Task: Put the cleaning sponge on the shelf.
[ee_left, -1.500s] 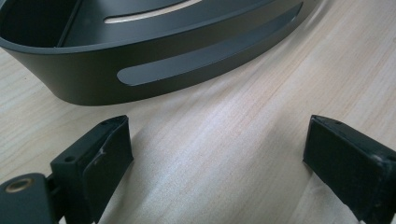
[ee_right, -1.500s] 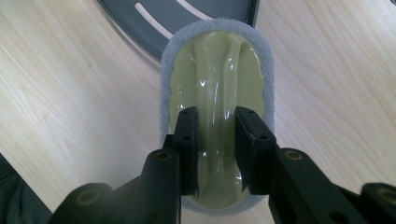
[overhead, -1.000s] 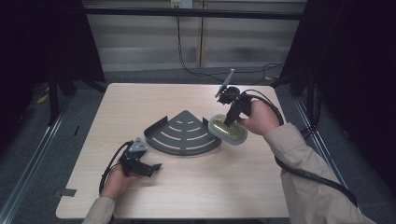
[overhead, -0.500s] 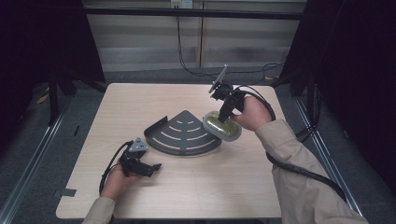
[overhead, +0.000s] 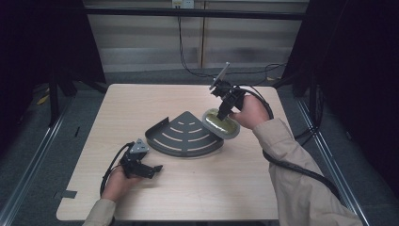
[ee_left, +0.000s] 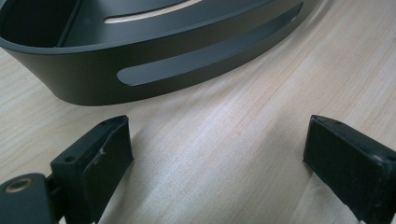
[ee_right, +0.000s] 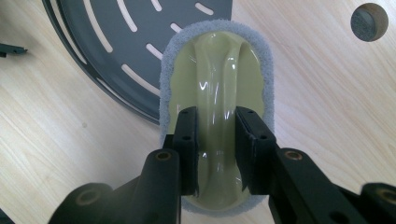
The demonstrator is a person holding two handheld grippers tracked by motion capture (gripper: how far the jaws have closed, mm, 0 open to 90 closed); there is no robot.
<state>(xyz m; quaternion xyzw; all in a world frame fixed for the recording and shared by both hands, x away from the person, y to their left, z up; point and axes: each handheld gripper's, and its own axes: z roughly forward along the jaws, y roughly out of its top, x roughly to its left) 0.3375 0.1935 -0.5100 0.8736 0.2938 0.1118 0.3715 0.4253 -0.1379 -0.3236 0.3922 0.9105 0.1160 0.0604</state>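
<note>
A pale green scrubber with a grey pad rim (overhead: 221,123) (ee_right: 215,79) hangs over the right edge of a dark grey fan-shaped slotted rack (overhead: 184,136) (ee_right: 140,42) at mid-table. My right gripper (overhead: 222,113) (ee_right: 216,149) is shut on the scrubber's raised handle ridge, jaws on either side of it. My left gripper (overhead: 153,168) (ee_left: 217,149) rests open on the wood near the table's front left, nothing between its jaws, facing the rack's curved outer wall (ee_left: 154,65).
The light wooden table (overhead: 188,197) stands on a dark floor with metal rails to either side. Cables trail from both grippers. A small round hole (ee_right: 369,21) marks the tabletop in the right gripper view.
My right gripper has carried the scrubber leftward, from the table beside the rack to above the rack's right edge. The left gripper has stayed still.
</note>
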